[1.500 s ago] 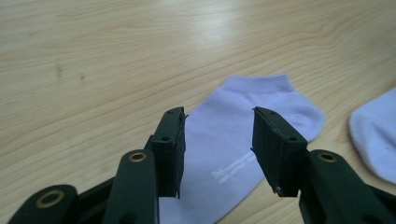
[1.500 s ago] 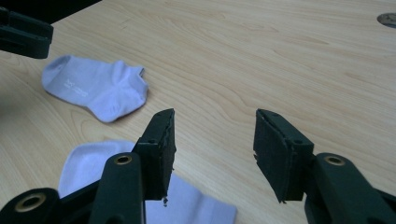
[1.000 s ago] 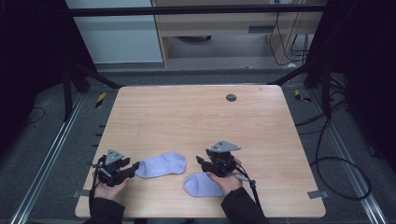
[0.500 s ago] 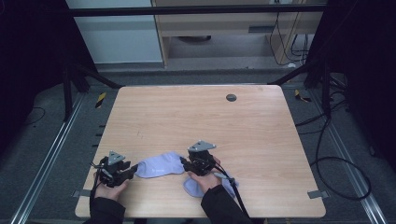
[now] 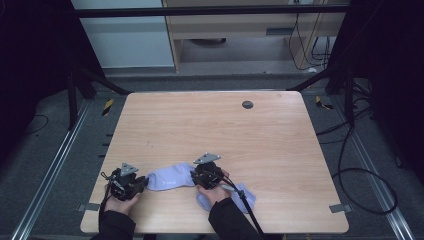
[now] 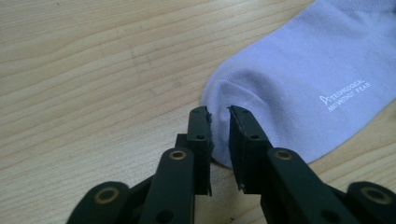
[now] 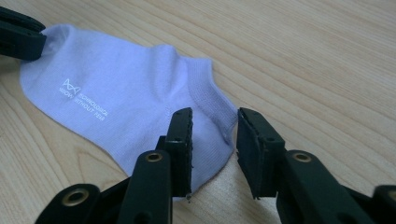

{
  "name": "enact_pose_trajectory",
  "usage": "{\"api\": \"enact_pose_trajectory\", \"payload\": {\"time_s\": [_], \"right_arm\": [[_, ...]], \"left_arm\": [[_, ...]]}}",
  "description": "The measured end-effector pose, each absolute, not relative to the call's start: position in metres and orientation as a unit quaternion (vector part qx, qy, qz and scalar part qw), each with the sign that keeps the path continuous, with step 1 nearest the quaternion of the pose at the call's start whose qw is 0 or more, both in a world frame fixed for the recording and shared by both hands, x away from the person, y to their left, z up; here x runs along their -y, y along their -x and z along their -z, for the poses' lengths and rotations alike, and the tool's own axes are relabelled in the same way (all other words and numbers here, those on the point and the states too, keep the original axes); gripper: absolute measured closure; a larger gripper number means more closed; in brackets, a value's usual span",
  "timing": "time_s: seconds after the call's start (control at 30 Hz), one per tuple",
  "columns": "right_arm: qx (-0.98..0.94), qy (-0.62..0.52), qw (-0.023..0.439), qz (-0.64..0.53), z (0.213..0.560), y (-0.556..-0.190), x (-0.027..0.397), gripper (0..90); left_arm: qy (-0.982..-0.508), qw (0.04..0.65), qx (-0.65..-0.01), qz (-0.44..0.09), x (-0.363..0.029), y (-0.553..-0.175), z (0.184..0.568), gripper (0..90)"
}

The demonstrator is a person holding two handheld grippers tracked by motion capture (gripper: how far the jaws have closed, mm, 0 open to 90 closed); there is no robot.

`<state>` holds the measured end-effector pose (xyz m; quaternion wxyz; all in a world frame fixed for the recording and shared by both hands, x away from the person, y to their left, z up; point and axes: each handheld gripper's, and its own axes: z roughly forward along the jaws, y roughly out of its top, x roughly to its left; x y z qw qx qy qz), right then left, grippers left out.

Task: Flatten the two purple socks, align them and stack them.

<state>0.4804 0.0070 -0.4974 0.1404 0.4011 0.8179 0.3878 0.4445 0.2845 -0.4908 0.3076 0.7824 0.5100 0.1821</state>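
Left gripper (image 6: 218,116) at desk (image 5: 280,150) near-left corner, jaws just closing, narrow gap over toe of lilac sock (image 5: 170,177), no clear pinch. Right gripper (image 7: 214,122), jaws just closing, apart astride sock cuff. Second sock (image 5: 246,196) along near edge.

**Table surface: two socks at near edge**

Light wood-grain table (image 5: 280,150), square, with a dark round grommet (image 5: 247,104) near the far edge. One pale lilac sock (image 5: 170,177) lies flat near the front; a second sock (image 5: 245,197) lies just beside it, partly hidden.
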Motion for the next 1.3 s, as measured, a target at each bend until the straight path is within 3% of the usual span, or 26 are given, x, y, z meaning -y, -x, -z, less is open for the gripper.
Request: {"api": "enact_pose_trajectory", "payload": {"time_s": [0.13, 0.33, 0.8, 1.3], "right_arm": [[-0.826, -0.396, 0.148, -0.374, 0.501, -0.479, -0.008, 78.1], [-0.826, -0.400, 0.143, -0.370, 0.500, -0.477, -0.010, 88.5], [-0.810, -0.389, 0.133, -0.418, 0.470, -0.465, 0.003, 89.5], [-0.803, -0.385, 0.152, -0.429, 0.440, -0.449, 0.050, 89.6]], "left_arm": [[-0.783, 0.306, -0.513, -0.176, -0.283, -0.445, 0.490, 86.0], [-0.782, 0.307, -0.513, -0.174, -0.283, -0.445, 0.489, 87.2], [-0.762, 0.370, -0.498, -0.183, -0.281, -0.433, 0.461, 87.4], [-0.774, 0.394, -0.459, -0.188, -0.240, -0.422, 0.438, 87.3]]}}
